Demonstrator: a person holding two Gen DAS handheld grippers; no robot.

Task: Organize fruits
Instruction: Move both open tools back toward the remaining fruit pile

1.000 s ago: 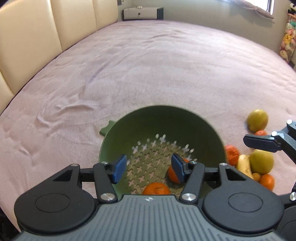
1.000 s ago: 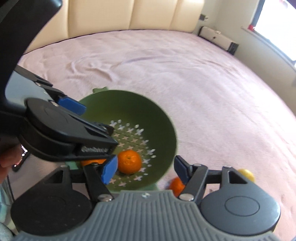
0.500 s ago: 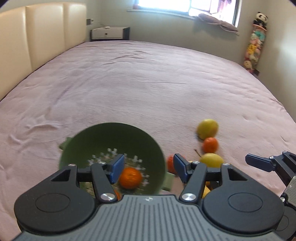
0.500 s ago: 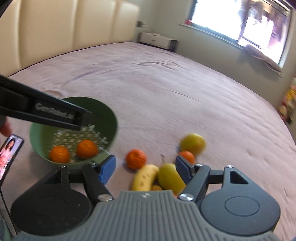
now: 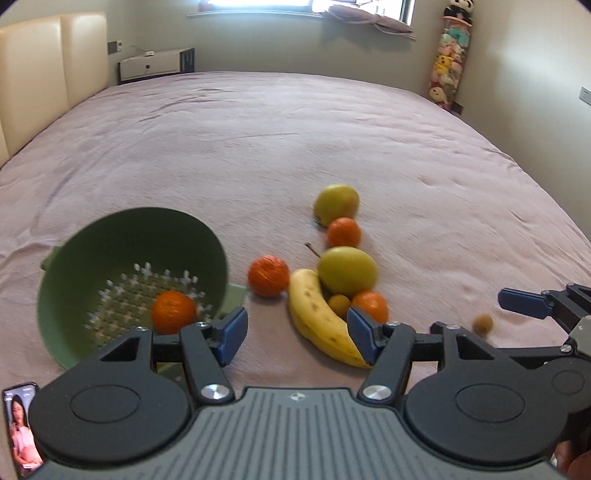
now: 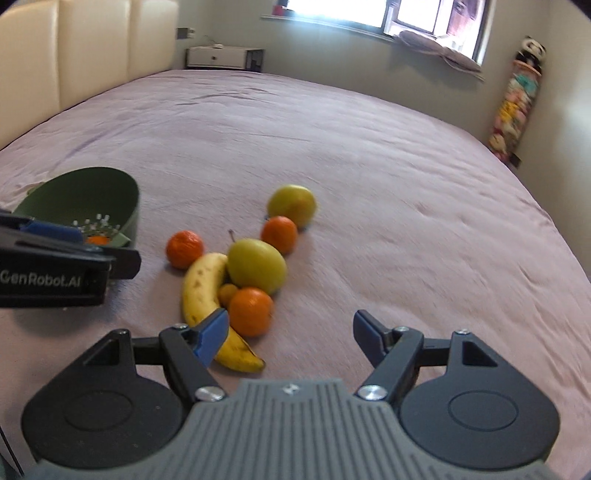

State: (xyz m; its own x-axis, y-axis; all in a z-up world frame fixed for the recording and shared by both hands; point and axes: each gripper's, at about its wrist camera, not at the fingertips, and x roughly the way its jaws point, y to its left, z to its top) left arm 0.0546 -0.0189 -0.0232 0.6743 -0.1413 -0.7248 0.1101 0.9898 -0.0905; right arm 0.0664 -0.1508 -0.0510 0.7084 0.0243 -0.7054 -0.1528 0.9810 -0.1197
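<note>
A home bedroom, this one: a wide bed under a mauve cover fills the view, with a cream padded headboard at ten o'clock. A low white cabinet sits by the wall, a bright window at twelve, stuffed toys hang at two.

swung from over the colander toward the fruit pile; both claws, left and right, just opening wider, empty.
</note>
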